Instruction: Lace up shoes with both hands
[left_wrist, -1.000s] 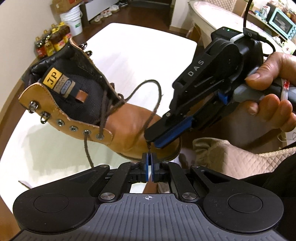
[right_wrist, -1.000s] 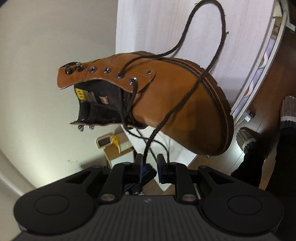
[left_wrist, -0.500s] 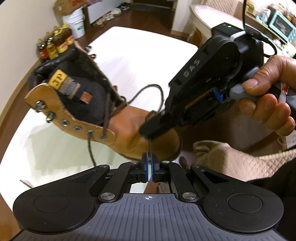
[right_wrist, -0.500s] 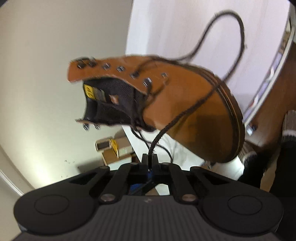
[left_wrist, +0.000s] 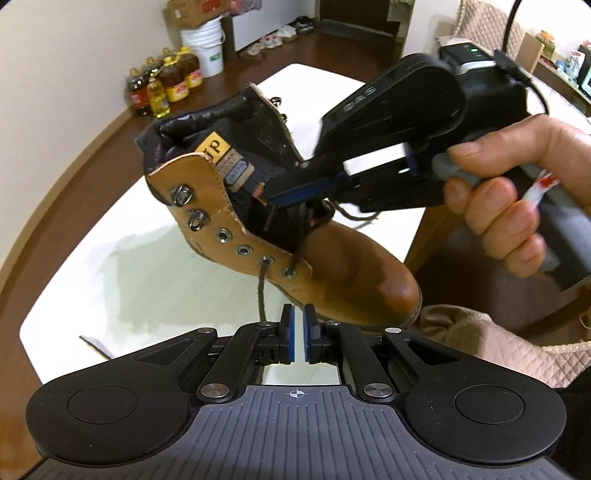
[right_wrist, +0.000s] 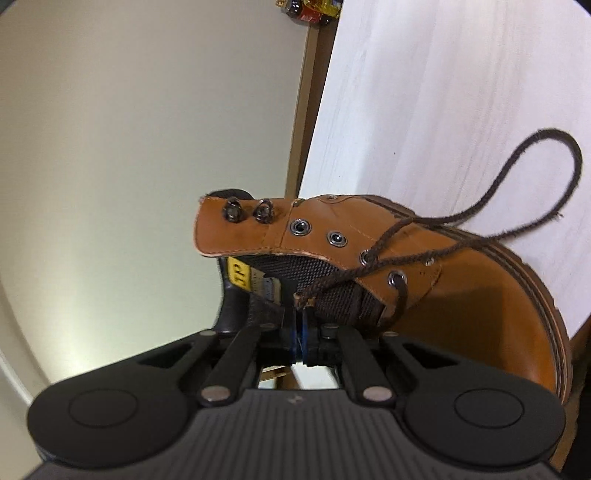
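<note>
A tan leather boot (left_wrist: 332, 266) lies on the white table (left_wrist: 110, 277), its tongue and yellow label facing me. My right gripper (left_wrist: 271, 201), held by a hand (left_wrist: 517, 184), hovers over the tongue and is shut on the end of the dark brown lace. In the right wrist view that lace end pokes out between the right gripper's (right_wrist: 301, 321) pads, and the lace (right_wrist: 546, 147) loops out over the table from a lower eyelet. My left gripper (left_wrist: 298, 328) sits just before the toe, jaws slightly apart with nothing between them. The other lace end (left_wrist: 261, 291) hangs from an eyelet beside it.
Oil bottles (left_wrist: 166, 85) and a white bucket (left_wrist: 205, 48) stand on the floor beyond the table's far left corner. A quilted beige cushion (left_wrist: 498, 343) lies at the lower right. The upper eyelets (right_wrist: 301, 227) and hooks (right_wrist: 232, 210) carry no lace.
The right gripper shut on the lace end that the left gripper held. The left jaws parted and let it go. The right gripper then carried the end up over the boot's tongue.
</note>
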